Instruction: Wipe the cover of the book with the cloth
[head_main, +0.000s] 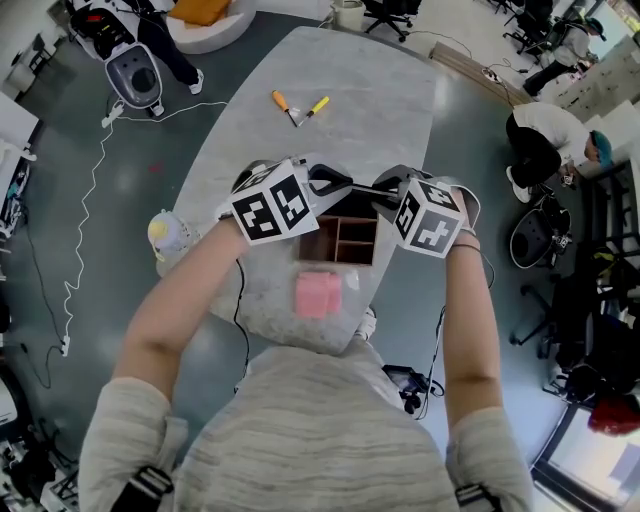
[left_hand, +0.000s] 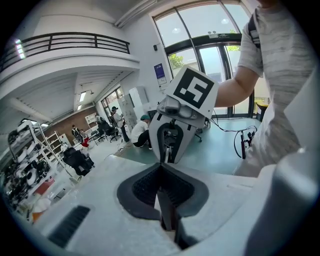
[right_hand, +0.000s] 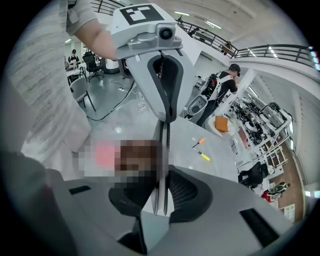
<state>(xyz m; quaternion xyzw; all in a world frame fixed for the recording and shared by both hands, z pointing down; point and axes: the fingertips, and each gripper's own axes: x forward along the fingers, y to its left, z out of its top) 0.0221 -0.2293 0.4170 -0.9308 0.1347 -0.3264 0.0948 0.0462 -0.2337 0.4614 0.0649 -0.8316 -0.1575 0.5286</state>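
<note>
The left claw (left_hand: 167, 202) and right claw (right_hand: 160, 197) are each clamped on an opposite edge of a thin book (right_hand: 163, 150), held edge-on between them over the grey bench (head_main: 350, 90). Below sits an open wooden box (head_main: 340, 240). The pink cloth (head_main: 318, 294) lies just nearer.

The surface (head_main: 350, 90) was pale grey, with a marbled, smooth, matt look. On it the open box (head_main: 340, 240) looked like brown wood with a dull finish, and the pink cloth (head_main: 318, 295) looked soft and matt. The left gripper (left_hand: 162, 175) and the right gripper (right_hand: 164, 180) both had matt light-grey plastic shells with black ribbed, rubbery pads lining the jaws, and the book (right_hand: 163, 150) nipped between them showed only thin, smooth, pale edges.
</note>
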